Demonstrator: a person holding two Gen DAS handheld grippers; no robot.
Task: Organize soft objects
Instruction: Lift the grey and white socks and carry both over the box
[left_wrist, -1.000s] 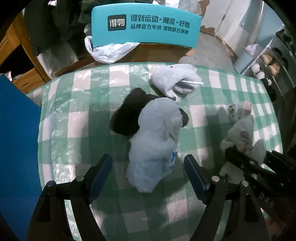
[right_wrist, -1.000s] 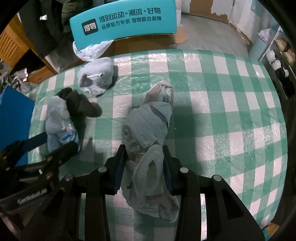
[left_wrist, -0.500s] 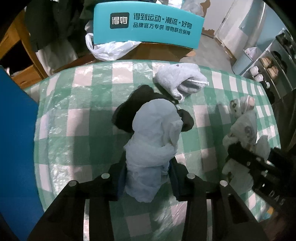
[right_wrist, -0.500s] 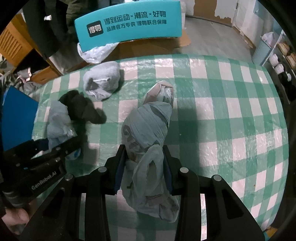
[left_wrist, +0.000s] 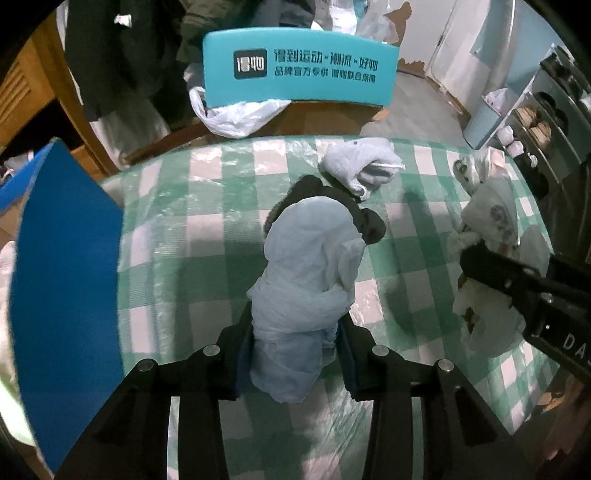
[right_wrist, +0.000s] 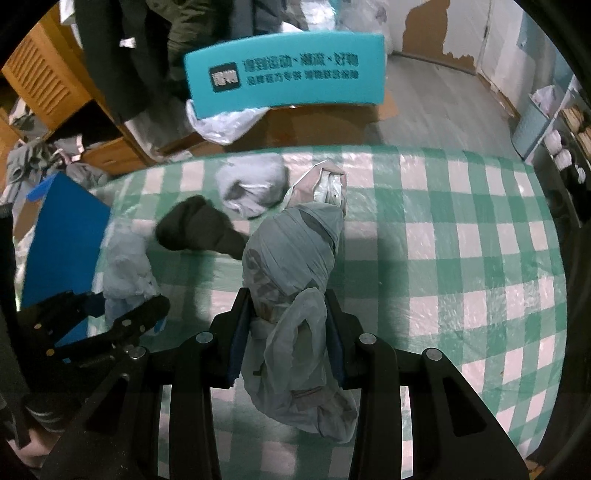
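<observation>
At the left edge of the tabletop (left_wrist: 207, 236), which is covered in a green and white checked cloth, a blue board (left_wrist: 66, 288) stands with its lower end cut off by the frame. Next comes the left gripper (left_wrist: 295, 354), clamped on a pale blue bundle (left_wrist: 310, 273) that hides the inner faces of its pads. Behind that bundle a black cloth (right_wrist: 199, 229) lies on the table, partly covered in the left wrist view. A grey rolled bundle (left_wrist: 360, 166) sits near the far edge. Further right, the right gripper (right_wrist: 286, 343) is closed on a grey patterned bundle (right_wrist: 295, 266); its far tip is pale and crumpled, and the print is too blurred to read. The bundle's lower end hangs below the fingers. Beyond the far edge stands a teal sign (left_wrist: 299, 66), its lettering smeared in the right wrist view, with a white plastic bag (left_wrist: 236, 114) below it.
</observation>
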